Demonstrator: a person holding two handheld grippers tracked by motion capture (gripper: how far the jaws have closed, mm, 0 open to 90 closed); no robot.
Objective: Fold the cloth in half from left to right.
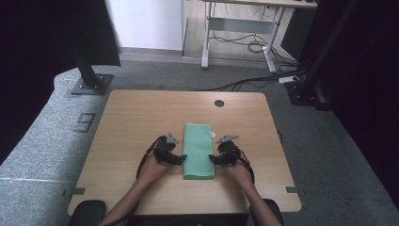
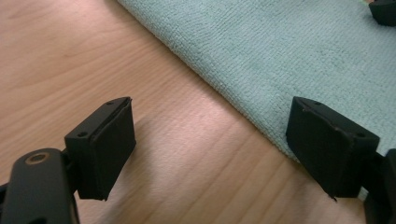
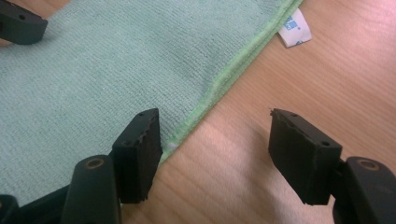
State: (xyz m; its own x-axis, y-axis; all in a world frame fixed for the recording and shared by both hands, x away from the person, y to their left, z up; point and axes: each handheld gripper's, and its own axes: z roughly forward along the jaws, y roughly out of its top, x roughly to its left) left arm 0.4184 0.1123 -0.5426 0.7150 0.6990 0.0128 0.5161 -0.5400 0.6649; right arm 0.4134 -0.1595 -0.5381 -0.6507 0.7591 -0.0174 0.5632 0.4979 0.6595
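Note:
A green folded towel lies lengthwise in the middle of the wooden table. My left gripper is at the towel's left edge, open, its jaws straddling that folded edge just above the wood. At the towel's right edge my right gripper is open too, one jaw over the cloth and the other over bare wood. A white label sticks out from the towel's hem. Nothing is gripped by either one.
A round cable hole sits near the table's far edge. Grey carpet surrounds the table, with black stand bases at the back left and back right, and a white desk frame with cables beyond.

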